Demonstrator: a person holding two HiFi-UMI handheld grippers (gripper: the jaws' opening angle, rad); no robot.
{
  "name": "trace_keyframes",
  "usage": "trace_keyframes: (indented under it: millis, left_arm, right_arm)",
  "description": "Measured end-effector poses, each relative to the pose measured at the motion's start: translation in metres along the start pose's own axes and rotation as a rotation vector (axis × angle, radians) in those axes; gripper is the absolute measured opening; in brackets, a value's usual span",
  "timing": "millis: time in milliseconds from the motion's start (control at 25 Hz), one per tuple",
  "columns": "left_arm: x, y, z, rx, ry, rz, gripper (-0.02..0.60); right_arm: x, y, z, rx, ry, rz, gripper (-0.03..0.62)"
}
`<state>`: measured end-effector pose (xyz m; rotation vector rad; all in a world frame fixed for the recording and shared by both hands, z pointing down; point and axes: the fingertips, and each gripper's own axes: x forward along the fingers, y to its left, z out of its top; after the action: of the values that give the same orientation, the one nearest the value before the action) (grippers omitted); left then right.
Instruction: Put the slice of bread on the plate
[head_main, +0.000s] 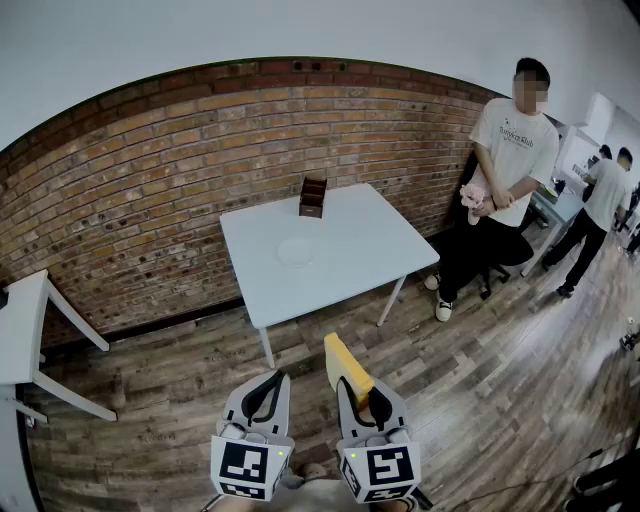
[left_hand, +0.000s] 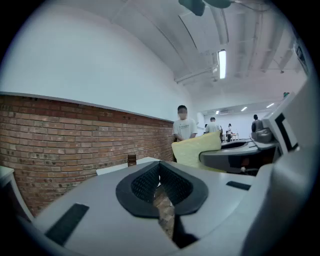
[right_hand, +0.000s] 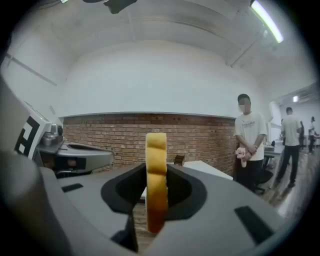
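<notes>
My right gripper is shut on the slice of bread, a yellow slab with a darker crust that stands on edge between the jaws and also shows in the left gripper view. Beside it my left gripper is shut with nothing in it, its black pads meeting. Both are held over the wooden floor, well short of the white table. On the table lies a white plate, faint against the tabletop. The plate is hidden in both gripper views.
A brown wooden holder stands at the table's far edge by the brick wall. A person in a white shirt sits at the right of the table. Another white table is at the left. More people stand far right.
</notes>
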<state>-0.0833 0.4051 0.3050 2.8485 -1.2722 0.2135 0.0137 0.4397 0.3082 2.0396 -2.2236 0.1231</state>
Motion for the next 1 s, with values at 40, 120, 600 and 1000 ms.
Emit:
trace_keyframes:
  millis: [40, 120, 600, 1000]
  left_arm:
    - [0.003, -0.001, 0.0, 0.002, 0.001, -0.001, 0.009]
    - [0.009, -0.002, -0.001, 0.006, 0.002, -0.003, 0.009]
    - [0.04, -0.005, -0.004, -0.002, 0.016, 0.018, 0.009]
    - [0.054, 0.005, -0.011, -0.023, 0.02, 0.069, 0.009]
  right_arm:
    - [0.002, -0.003, 0.0, -0.002, -0.003, -0.001, 0.098]
    - [0.006, -0.008, 0.0, -0.004, -0.008, -0.004, 0.098]
    - [0.026, -0.039, -0.004, 0.008, -0.01, 0.017, 0.1]
    - [0.042, -0.06, -0.013, 0.016, 0.007, 0.036, 0.1]
